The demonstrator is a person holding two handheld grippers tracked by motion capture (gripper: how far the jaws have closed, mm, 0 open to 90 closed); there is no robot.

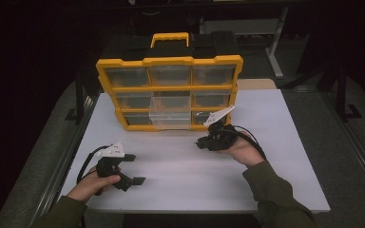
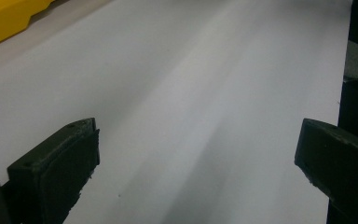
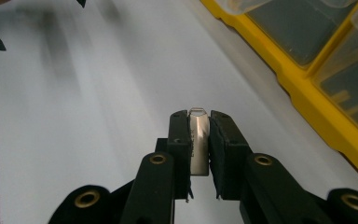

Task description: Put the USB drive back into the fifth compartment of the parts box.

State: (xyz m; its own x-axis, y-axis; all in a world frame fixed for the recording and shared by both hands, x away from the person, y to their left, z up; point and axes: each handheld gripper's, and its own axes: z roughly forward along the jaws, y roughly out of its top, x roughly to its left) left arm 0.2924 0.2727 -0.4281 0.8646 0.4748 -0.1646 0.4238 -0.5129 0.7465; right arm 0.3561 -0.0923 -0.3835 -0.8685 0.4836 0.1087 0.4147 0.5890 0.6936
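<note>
Overhead, white table, dark room

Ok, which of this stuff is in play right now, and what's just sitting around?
In play:
- small silver metal piece, clamped in the right gripper
- yellow drawer organizer, middle drawer pulled out

Idle:
- left gripper, open, holding nothing
- white table

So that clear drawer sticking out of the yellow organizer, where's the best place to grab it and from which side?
Probably grip the clear drawer by its front lip, coming straight from the person's side. It juts forward from the yellow organizer, so its front is exposed. The open left gripper is free; the right gripper holds a small metal piece.
</note>
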